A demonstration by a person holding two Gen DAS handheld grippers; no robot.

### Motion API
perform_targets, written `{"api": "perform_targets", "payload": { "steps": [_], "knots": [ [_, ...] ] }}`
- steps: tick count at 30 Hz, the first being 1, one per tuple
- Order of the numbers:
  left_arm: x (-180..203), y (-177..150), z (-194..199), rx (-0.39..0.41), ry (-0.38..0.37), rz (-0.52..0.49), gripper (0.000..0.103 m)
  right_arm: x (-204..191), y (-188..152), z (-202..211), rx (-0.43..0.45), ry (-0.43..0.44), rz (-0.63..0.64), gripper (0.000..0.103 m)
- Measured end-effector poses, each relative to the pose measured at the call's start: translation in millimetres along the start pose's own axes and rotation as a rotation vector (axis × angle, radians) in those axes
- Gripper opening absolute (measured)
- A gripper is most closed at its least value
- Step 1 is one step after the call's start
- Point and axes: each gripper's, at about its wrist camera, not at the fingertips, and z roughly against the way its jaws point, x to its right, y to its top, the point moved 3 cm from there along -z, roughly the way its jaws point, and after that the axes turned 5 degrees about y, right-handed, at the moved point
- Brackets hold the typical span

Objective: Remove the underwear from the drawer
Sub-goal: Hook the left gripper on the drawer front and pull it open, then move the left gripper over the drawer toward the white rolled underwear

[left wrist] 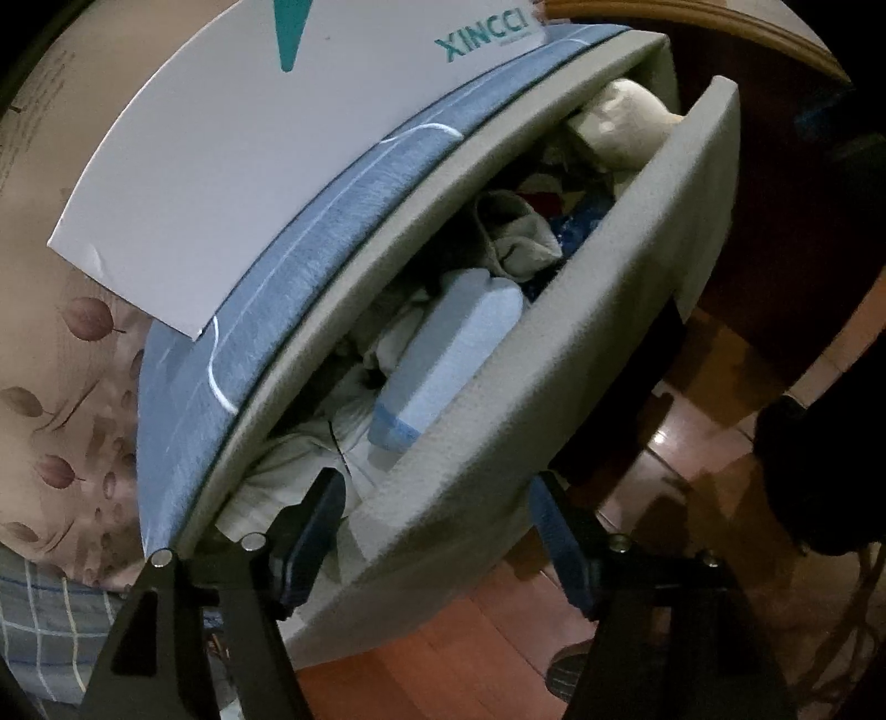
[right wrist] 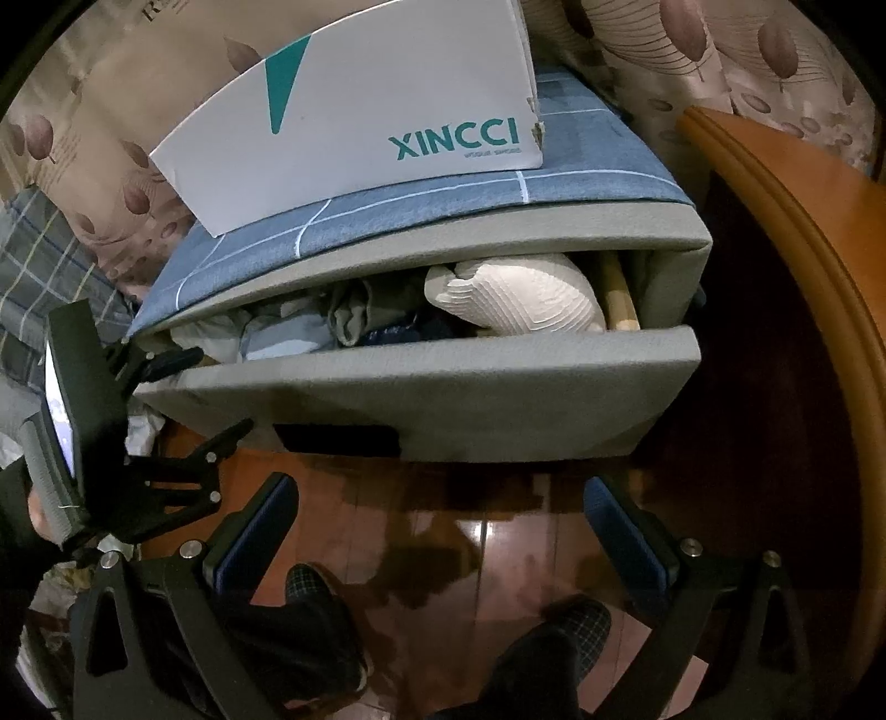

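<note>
A grey fabric drawer (left wrist: 598,310) (right wrist: 443,382) stands pulled open, stuffed with folded clothes. A light blue folded garment (left wrist: 448,360) lies near its front, beside white cloth (left wrist: 310,459) and a grey-white piece (left wrist: 520,238). A cream ribbed item (right wrist: 515,302) sits at the right end. My left gripper (left wrist: 437,509) is open, straddling the drawer's front panel at its left end, one finger inside on the white cloth. It also shows in the right wrist view (right wrist: 183,399). My right gripper (right wrist: 443,515) is open and empty above the floor, in front of the drawer.
A white XINCCI box (right wrist: 360,122) rests on the blue checked cloth (right wrist: 421,205) on top of the unit. Wooden furniture (right wrist: 819,232) stands at the right. Leaf-print curtain (right wrist: 747,50) hangs behind. The person's slippered feet (right wrist: 576,615) are on the wooden floor (right wrist: 498,526).
</note>
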Motion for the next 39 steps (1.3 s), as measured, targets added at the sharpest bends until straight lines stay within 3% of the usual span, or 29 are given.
{"api": "perform_targets", "payload": {
  "steps": [3, 8, 13, 19, 22, 25, 30, 39],
  "knots": [
    [10.3, -9.1, 9.5, -0.013, -0.007, -0.04, 0.07, 1.0, 0.7, 1.0, 0.007, 0.0, -0.001, 0.102],
    [17.2, -19.7, 26.4, -0.051, -0.088, -0.043, 0.07, 1.5, 1.0, 4.1, 0.021, 0.004, -0.004, 0.102],
    [30.8, -27.7, 36.7, -0.105, -0.097, -0.065, 0.07, -1.0, 0.8, 11.3, 0.051, -0.008, 0.006, 0.103],
    [32.9, -37.1, 47.8, -0.146, -0.171, -0.024, 0.07, 3.1, 3.0, 26.8, 0.103, 0.001, -0.011, 0.103],
    [32.0, -39.1, 50.2, -0.16, -0.205, 0.002, 0.07, 11.0, 7.2, 30.4, 0.092, 0.014, -0.039, 0.103],
    [28.3, -37.7, 51.4, -0.178, -0.236, 0.023, 0.07, 11.5, 11.4, 34.4, 0.087, -0.066, 0.033, 0.103],
    [27.0, -39.6, 56.8, -0.2, -0.266, 0.056, 0.07, 10.8, 8.3, 29.9, 0.045, -0.127, 0.107, 0.103],
    [23.8, -32.9, 54.9, -0.216, -0.275, 0.098, 0.07, 9.7, 4.0, 22.2, -0.003, -0.117, 0.135, 0.103]
  ]
}}
